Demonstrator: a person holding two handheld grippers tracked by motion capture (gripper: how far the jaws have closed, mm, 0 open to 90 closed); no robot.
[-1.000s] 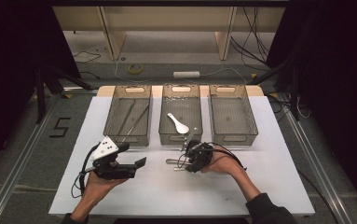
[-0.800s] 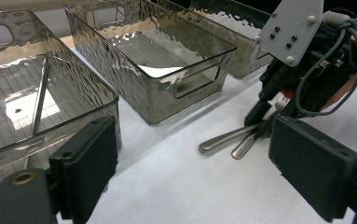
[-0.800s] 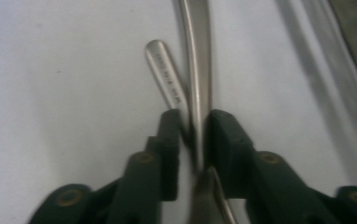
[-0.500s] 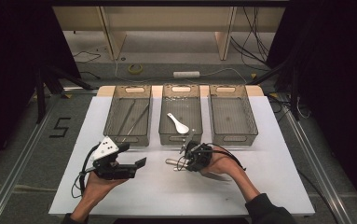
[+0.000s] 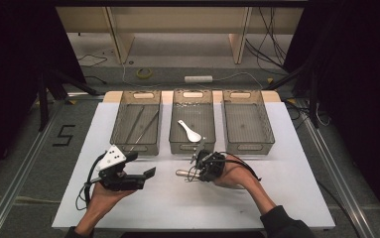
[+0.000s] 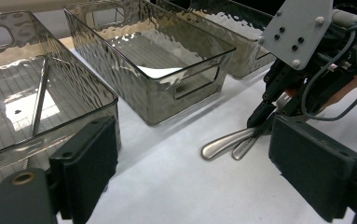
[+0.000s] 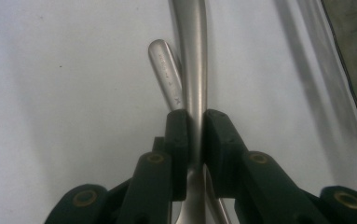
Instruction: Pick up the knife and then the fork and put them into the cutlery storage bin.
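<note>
White rectangular table (image 5: 286, 198) fills the centre of the high view. Along its upper half sit three smoky clear plastic bins: left bin (image 5: 137, 122) with thin metal rods, middle bin (image 5: 192, 121) with a white ceramic soup spoon (image 5: 189, 130), right bin (image 5: 247, 120) looks empty.

Left gripper (image 5: 146, 174), lower left of centre, hovers above the table, jaws wide apart, holding nothing.

Right gripper (image 7: 195, 122), just right of centre in the high view, jaws pinched tight on the long brushed-steel utensil handle (image 7: 194, 65). That handle lies on the table in front of the middle bin. A second, shorter steel handle (image 7: 167, 74) lies touching it on the left, half tucked under; both also visible at right of the left gripper view.

Risks, my read: the grip is narrow and on smooth steel, so the handle could pivot or slip on lifting. The neighbouring handle touches the left jaw, so it may drag along or get flicked aside. Utensil head is hidden, so balance is unknown.
</note>
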